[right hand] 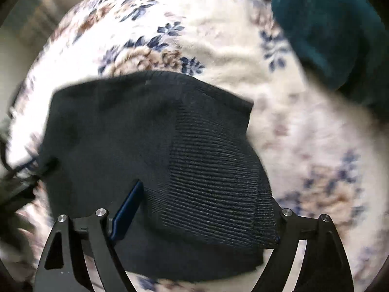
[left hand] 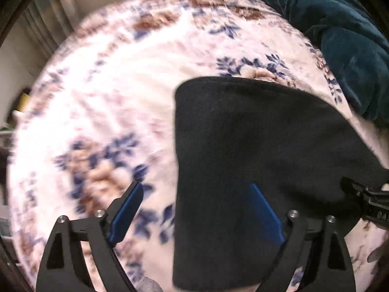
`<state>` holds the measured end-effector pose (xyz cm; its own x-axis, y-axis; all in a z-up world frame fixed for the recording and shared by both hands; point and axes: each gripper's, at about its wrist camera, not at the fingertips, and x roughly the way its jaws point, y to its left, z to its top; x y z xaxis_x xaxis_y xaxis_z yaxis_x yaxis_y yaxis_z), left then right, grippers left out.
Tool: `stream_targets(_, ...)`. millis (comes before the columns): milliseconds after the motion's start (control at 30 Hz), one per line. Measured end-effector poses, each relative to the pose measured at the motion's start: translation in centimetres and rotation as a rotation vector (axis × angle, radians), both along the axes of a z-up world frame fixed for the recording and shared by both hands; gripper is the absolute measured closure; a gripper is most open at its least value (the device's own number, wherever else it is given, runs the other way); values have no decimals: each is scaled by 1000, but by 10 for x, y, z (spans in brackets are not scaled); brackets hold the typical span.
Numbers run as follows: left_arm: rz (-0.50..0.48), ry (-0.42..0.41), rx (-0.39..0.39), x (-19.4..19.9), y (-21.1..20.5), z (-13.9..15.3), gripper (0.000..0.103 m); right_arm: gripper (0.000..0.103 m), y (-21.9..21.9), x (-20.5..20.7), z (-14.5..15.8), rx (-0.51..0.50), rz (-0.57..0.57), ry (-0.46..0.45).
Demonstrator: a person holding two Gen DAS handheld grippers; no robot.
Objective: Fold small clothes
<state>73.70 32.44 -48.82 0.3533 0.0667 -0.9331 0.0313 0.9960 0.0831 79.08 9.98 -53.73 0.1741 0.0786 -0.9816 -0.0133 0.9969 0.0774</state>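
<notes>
Right wrist view: black knit garment lies folded on floral blanket; right gripper and left gripper both spread, holding nothing (edges look even); next, smooth it flat

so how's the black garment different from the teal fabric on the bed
The black garment lies flat and neatly squared near the middle of the floral blanket; the teal fabric is bunched in a crumpled heap at the far edge. The black garment shows a ribbed knit band; the teal fabric looks plush, with a velvety sheen. The black garment sits right under both grippers; the teal fabric lies beyond them. Both are dark cloth resting on that blanket.
</notes>
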Motion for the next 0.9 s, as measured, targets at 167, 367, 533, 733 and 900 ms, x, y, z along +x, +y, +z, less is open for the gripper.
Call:
stream_targets(167, 38, -57, 20, -41, -10, 42, 11, 16, -11, -65, 37, -86, -15, -79)
stream_targets(367, 103, -70, 2, -69, -6, 78, 11, 16, -14, -88, 81, -33, -66, -133)
stream_targets(533, 128, -62, 0, -81, -8, 83, 11, 16, -44, -74, 103, 48, -115, -77)
stream_targets(733, 181, -18, -34, -83, -1, 48, 11, 17, -65, -48, 74, 168, -86, -5)
stream_targets(900, 205, 34, -43, -71, -2, 8, 11, 16, -68, -50, 8, 194, 72, 207)
